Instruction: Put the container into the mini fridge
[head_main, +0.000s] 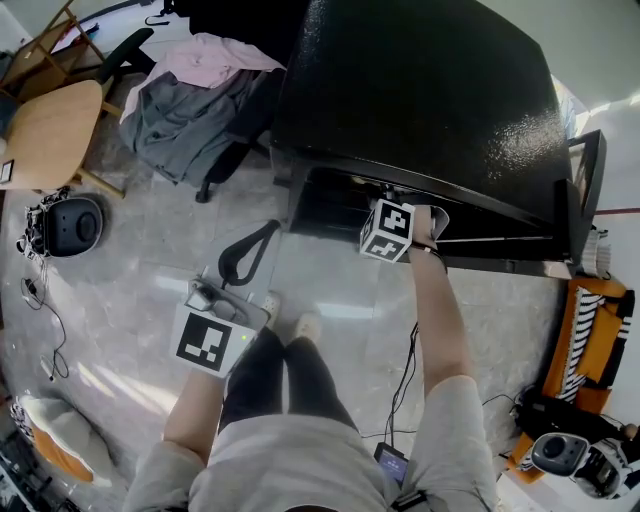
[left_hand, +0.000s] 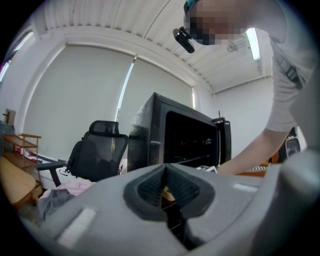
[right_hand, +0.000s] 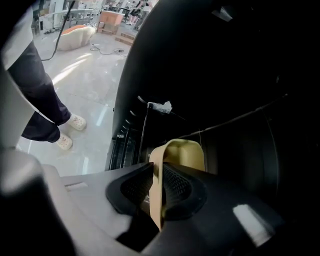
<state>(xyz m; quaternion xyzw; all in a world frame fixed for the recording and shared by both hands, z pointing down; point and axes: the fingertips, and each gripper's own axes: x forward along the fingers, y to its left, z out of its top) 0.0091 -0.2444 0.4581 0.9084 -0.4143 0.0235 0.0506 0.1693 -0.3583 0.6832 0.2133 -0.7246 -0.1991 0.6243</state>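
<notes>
The right gripper (right_hand: 159, 189) is holding the beige container (right_hand: 184, 151) inside the open mini fridge (head_main: 420, 100), its jaws clamping one wall, probably for setting it down. The left gripper (left_hand: 165, 192) is idling outside, jaws together and empty.

Head view: above the glossy black box-shaped mini fridge (head_main: 420, 110), facing steeply down on its top and open front, mid range.

Left gripper view: low, out in front of the fridge, tilted up at its open front; not close.

Right gripper view: at the fridge mouth, facing into the dark interior, very near.

Overlap:
- Head and left gripper views share the fridge front and the black mesh-back office chair (left_hand: 97, 150) beside the fridge.
- Head and right gripper views share the pale glossy tile floor (right_hand: 85, 85) and the 2 pale shoes (right_hand: 75, 121) in front of the fridge.
</notes>
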